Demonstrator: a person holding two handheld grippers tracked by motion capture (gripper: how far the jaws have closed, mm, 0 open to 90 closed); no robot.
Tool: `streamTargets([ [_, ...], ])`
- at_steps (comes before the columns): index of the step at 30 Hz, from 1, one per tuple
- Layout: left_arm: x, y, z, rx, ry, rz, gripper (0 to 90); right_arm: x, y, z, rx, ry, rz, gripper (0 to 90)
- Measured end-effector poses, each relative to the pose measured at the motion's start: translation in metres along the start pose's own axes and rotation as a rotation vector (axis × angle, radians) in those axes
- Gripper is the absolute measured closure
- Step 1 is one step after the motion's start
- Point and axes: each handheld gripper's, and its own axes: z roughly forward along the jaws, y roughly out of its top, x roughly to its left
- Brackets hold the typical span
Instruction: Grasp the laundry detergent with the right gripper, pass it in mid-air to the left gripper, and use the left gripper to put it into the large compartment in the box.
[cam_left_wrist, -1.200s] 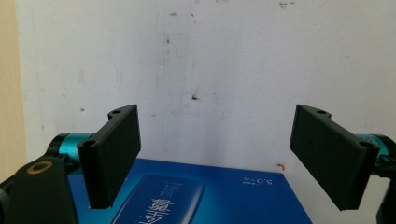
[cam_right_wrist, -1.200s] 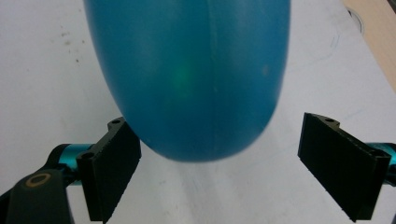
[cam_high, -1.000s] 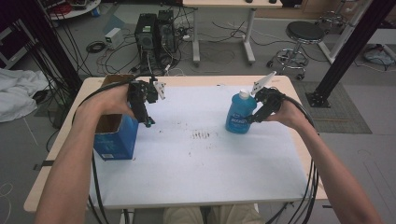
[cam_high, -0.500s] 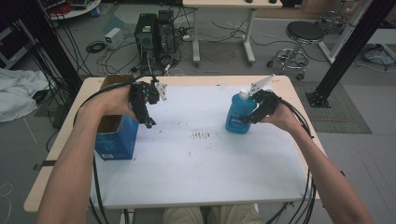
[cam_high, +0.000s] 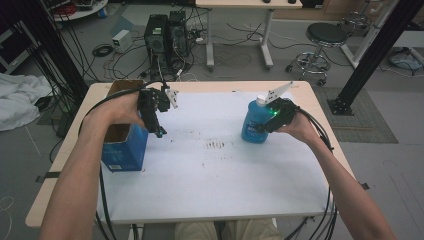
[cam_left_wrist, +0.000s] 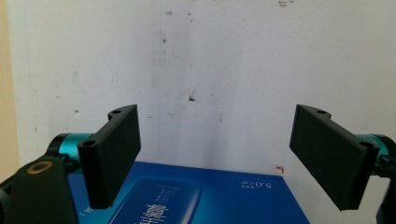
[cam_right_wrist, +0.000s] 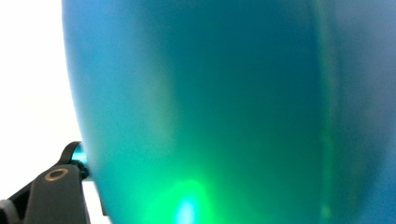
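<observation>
Your right gripper (cam_high: 262, 125) has just been closing its jaws around the blue bottle (cam_high: 254, 120), which stands upright between them on the worktop (cam_high: 215, 200). A low, off-centre grip could tip it. It looks smooth, rounded, translucent, white-capped. Your left gripper (cam_high: 159, 131) hangs with jaws wide, empty, above the blue box (cam_high: 122, 150).

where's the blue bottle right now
In the high view the blue bottle stands upright on the right half of the white table, near the far edge, with the right gripper around its side.
</observation>
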Motion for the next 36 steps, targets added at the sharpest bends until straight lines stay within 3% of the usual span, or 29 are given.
streamTargets([
  [36, -0.0005, -0.0016, 0.0016, -0.003, -0.002, -0.007, 16.5, -0.0026, -0.0040, 0.0033, -0.001, 0.048, -0.018, 38.4],
])
